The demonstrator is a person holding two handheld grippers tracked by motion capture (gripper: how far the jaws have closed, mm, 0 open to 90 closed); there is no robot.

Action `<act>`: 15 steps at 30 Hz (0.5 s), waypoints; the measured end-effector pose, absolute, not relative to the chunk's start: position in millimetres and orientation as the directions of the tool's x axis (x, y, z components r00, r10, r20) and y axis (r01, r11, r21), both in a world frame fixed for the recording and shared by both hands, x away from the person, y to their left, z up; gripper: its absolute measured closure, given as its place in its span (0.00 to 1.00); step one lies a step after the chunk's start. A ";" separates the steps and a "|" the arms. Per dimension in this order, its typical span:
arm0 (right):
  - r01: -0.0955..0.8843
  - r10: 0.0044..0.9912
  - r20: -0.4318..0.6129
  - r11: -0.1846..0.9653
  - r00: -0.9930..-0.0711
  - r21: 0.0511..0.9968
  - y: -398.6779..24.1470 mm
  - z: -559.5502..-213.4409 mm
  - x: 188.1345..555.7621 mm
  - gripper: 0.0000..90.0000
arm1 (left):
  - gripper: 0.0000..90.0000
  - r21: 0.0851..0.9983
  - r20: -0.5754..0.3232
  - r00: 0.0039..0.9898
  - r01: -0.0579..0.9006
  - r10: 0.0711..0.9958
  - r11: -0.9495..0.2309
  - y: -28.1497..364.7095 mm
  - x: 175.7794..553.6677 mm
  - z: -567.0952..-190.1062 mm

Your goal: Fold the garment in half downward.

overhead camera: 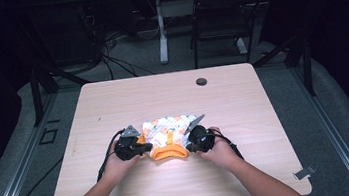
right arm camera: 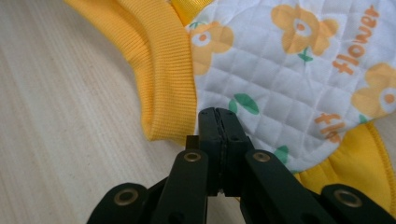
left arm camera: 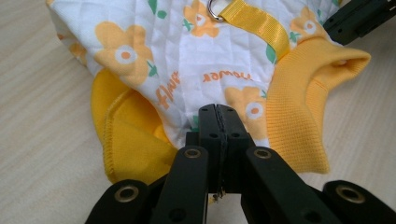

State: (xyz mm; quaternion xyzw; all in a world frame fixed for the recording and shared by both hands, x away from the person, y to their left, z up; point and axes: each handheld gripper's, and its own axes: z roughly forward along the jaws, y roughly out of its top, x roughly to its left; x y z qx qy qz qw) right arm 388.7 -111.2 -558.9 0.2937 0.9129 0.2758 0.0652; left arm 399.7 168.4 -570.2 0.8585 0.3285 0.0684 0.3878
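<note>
2 grippers pinching a quilted floral garment (overhead camera: 166,131) on the table (overhead camera: 244,104).
Left gripper (left arm camera: 218,112) and right gripper (right arm camera: 218,114) are both clamping its edge.

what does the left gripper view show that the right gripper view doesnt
Left gripper view: a metal ring on a yellow webbing strap sewn to the garment, and the other gripper's black jaw tip at the top right corner.

Right gripper view: the ribbed yellow collar running down the garment's edge beside a broad stretch of bare table.

Both: the quilted white garment with orange flowers, green leaves and "flower" lettering, yellow knit trim, the pale wooden tabletop, and each view's own black jaws closed together at the garment's edge: left gripper, right gripper.
</note>
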 end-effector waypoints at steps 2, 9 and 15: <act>0.507 0.578 0.046 0.671 -0.815 0.542 -111.5 -559.0 392.3 1.00 | 1.00 0.713 -0.136 0.771 0.512 0.622 -0.479 168.2 402.9 -570.5; 0.526 0.608 0.054 0.635 -0.792 0.565 -112.8 -561.4 401.0 1.00 | 1.00 0.731 -0.150 0.750 0.523 0.644 -0.438 170.3 408.6 -574.1; 0.525 0.610 0.050 0.634 -0.791 0.568 -112.4 -561.1 401.3 1.00 | 0.99 0.734 -0.140 0.751 0.517 0.646 -0.441 170.2 408.2 -573.3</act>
